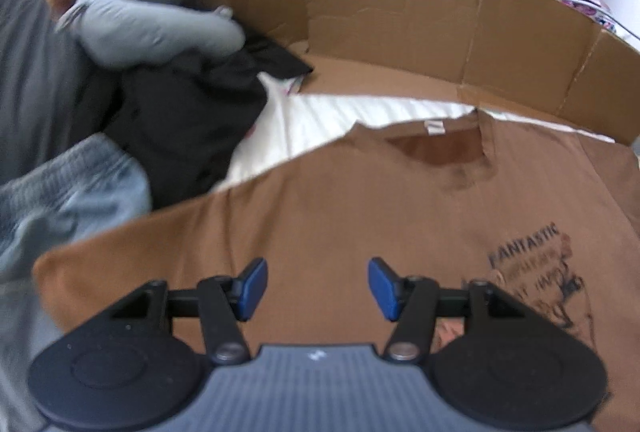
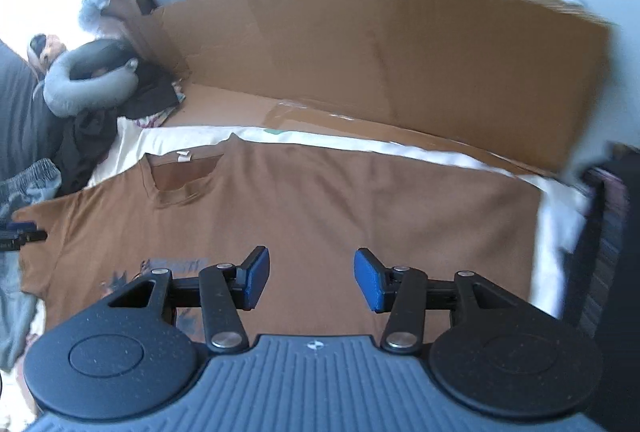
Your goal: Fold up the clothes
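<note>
One brown T-shirt (image 1: 340,200) lies spread flat, front up, collar toward the far cardboard, with a dark printed graphic (image 1: 536,272) on its chest. It rests on one white cloth (image 1: 320,116) over a flattened cardboard sheet (image 1: 380,76). Two tools are present: the left tool (image 1: 318,286) hovers over the shirt near the sleeve side, its blue pads apart and empty; the right tool (image 2: 311,280) hovers over the shirt's lower body, pads likewise apart and empty. Upright cardboard walls (image 2: 400,52) enclose the far side. At the left sits a heap: one black garment (image 1: 188,120), one grey neck pillow (image 1: 160,28), and one grey knitted item (image 1: 72,184). The surface beneath cannot be identified.
</note>
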`<state>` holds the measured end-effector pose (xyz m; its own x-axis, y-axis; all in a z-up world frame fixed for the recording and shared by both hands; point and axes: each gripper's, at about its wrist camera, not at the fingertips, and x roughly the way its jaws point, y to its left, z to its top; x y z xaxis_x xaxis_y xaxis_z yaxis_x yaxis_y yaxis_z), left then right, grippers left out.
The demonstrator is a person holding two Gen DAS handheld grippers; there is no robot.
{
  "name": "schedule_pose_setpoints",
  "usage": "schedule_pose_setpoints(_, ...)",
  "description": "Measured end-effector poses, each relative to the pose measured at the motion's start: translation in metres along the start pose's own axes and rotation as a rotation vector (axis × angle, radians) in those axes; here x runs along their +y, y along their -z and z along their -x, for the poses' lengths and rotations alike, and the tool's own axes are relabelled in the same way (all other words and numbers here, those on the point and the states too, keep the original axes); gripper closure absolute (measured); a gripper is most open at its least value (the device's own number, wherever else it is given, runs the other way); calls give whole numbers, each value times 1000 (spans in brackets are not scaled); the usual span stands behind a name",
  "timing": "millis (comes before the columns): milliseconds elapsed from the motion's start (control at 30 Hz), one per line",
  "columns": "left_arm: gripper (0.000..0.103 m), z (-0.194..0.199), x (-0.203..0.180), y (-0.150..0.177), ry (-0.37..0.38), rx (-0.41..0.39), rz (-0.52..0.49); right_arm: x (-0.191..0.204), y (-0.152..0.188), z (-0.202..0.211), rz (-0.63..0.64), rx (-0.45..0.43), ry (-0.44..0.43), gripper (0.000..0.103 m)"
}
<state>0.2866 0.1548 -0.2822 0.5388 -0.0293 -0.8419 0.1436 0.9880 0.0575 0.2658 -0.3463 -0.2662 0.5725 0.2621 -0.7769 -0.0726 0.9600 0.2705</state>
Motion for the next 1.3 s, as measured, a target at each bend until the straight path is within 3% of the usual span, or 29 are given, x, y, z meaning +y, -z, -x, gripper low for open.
schedule_pose_setpoints(267, 43, 109, 4, -2, 22, -2, -8, 26, 15, 144, -30, -89, 27, 42)
schedule_pose_setpoints(400, 25, 161, -2, -11, 1, -46, -5, 37, 9, 209, -72, -147, 57, 32)
schedule_pose_setpoints(567, 20, 214, -12, -13, 7, -62, -5, 51, 10, 264, -118, -167, 71, 30)
schedule_pose_setpoints(667, 13, 242, -15, -8, 9, -71, -18, 62, 16, 289, -137, -160, 64, 16)
schedule_pose_setpoints(767, 10, 272, -12, -2, 15, -91, -22, 78, 23, 310, -121, -169, 45, 12)
schedule_pose_setpoints(1133, 6, 340, 3, 24, 7, -104, 39, 122, 54, 355, -125, -198, 84, 6)
schedule_pose_setpoints(1300, 5, 359, 2, 38, 28, -125, 87, 138, 62, 353, -117, -196, 73, 6)
